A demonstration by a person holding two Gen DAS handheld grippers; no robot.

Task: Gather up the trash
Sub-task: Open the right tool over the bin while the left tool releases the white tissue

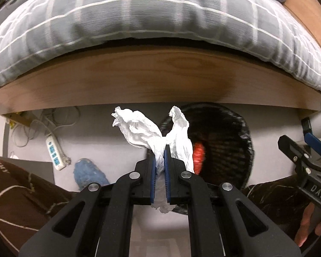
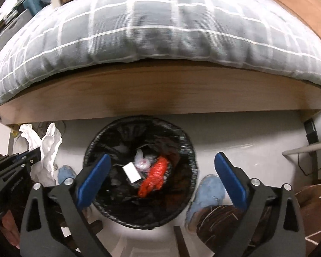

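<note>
Blue pads line the fingers of the left gripper [image 1: 159, 160], and they are clamped tight on a crumpled white tissue [image 1: 143, 132] whose two loose ends flare up and out past the fingertips, while a short tail hangs below the pads. Just beyond and to the right of those fingers sits a round trash bin [image 1: 229, 145] lined with a black bag, standing on the pale floor [image 1: 100, 132]. To the left of the fingers a white power strip [image 1: 53, 152] lies on the floor with its cord, and a blue slipper [image 1: 87, 171] is nearer in.

The right gripper [image 2: 160, 171] has its fingers spread wide with nothing between them, and it hangs directly over the bin's mouth [image 2: 186, 150]. Between the fingertips, down in the bin, lie a red crumpled wrapper [image 2: 155, 176], a small white card or box [image 2: 132, 172] and a pale scrunched plastic bag [image 2: 142, 162]; the blur makes that last one hard to name for sure. Outside the right finger is another blue slipper [image 2: 207, 194].

Farther out from both pairs of fingers runs the wooden side board of a bed [image 2: 160, 90], topped by a grey checked duvet [image 2: 152, 27].
</note>
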